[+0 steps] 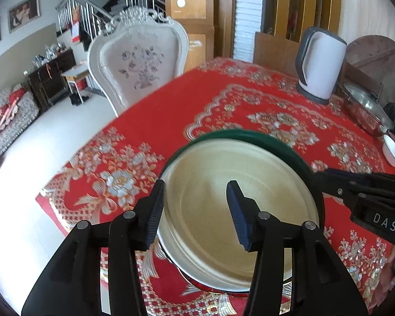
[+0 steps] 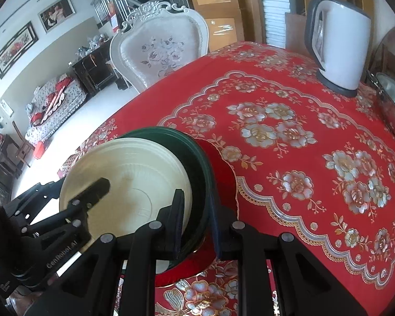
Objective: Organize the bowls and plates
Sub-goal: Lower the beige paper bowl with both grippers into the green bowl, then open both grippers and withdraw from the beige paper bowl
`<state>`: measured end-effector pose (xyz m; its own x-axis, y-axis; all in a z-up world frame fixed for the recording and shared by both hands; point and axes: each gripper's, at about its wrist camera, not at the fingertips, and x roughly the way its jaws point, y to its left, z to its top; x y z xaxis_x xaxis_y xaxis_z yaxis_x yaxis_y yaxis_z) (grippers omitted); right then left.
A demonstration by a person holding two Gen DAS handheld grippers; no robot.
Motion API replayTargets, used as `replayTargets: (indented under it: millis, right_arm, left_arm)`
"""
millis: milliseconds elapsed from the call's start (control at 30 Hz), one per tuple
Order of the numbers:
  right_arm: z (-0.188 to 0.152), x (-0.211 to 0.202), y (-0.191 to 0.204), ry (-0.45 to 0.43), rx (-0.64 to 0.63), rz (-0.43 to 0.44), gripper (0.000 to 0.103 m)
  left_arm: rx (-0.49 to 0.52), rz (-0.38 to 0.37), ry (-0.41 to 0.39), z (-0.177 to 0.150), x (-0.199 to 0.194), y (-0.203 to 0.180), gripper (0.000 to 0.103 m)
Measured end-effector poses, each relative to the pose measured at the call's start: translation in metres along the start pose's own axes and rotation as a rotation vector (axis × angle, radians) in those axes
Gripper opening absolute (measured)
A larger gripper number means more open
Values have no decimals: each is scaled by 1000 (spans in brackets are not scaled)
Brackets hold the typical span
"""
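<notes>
A cream plate (image 1: 223, 205) lies tilted inside a dark green plate (image 1: 284, 142) on the red flowered tablecloth; a red rim (image 1: 197, 285) shows beneath them. My left gripper (image 1: 196, 210) is open, its fingers astride the cream plate's near-left rim. In the right wrist view my right gripper (image 2: 197, 226) straddles the right rims of the cream plate (image 2: 134, 173) and the green plate (image 2: 197, 163); whether the pads press them cannot be told. The left gripper (image 2: 97, 192) shows over the cream plate.
A white electric kettle (image 1: 321, 65) stands at the table's far right. A steel pot with a glass lid (image 1: 363, 108) and a small white bowl (image 1: 393, 150) sit at the right edge. A white ornate chair (image 1: 139, 65) stands behind the table.
</notes>
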<state>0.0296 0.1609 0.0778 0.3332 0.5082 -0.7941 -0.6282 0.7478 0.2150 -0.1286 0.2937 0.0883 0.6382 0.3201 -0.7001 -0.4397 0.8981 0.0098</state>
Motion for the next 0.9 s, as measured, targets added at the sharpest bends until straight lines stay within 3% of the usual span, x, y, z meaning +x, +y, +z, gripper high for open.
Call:
replayTargets:
  millis: [100,400,900]
  right_arm:
    - [-1,-3,-4,-3,12,5,20]
    - [-6,-17,-23,-29,51,-1,20]
    - [-42,-67,-122,-70,238,-114,21]
  left_arm:
    - [-7,-3,-25,3,-5,0,58]
    - [30,-33,-66,11,-17,-21,58]
    - [187,-210,-55,17,-18,-142,58]
